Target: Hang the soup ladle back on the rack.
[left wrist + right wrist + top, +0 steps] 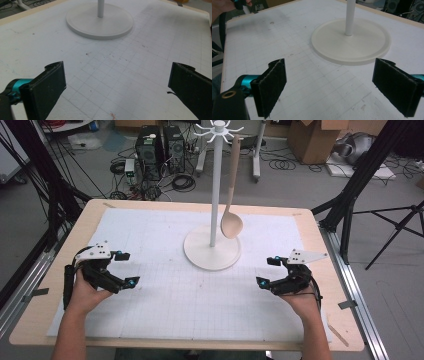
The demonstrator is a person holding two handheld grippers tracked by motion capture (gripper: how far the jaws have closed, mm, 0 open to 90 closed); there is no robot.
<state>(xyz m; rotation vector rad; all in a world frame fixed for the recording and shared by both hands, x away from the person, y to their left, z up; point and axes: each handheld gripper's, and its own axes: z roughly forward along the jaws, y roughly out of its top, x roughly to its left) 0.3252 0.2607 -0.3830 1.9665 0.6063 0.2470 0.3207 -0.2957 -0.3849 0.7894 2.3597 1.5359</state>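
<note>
While both my claws rest wide apart on the mat, the wooden spoon point(231, 215) hangs from the rack, well clear of them.

From my left gripper point(125, 269) view the white stand point(99, 22) is cut off at the top edge, so just its round base and a stub of pole show; from my right gripper point(266, 271) view it is cropped the same way, and the other hand is a blur at 11 o'clock. From the high view, the spoon sits at about 1 o'clock from my left gripper and 11 o'clock from my right, its pale oval bowl down beside the pole, above the disc base, its handle up on a hook. Both pairs of jaws stand open with nothing between them, pads black and fuzzy-edged. The mat point(165, 290) is white, gridded, faintly smudged, on a light wood table point(332, 270).
</note>
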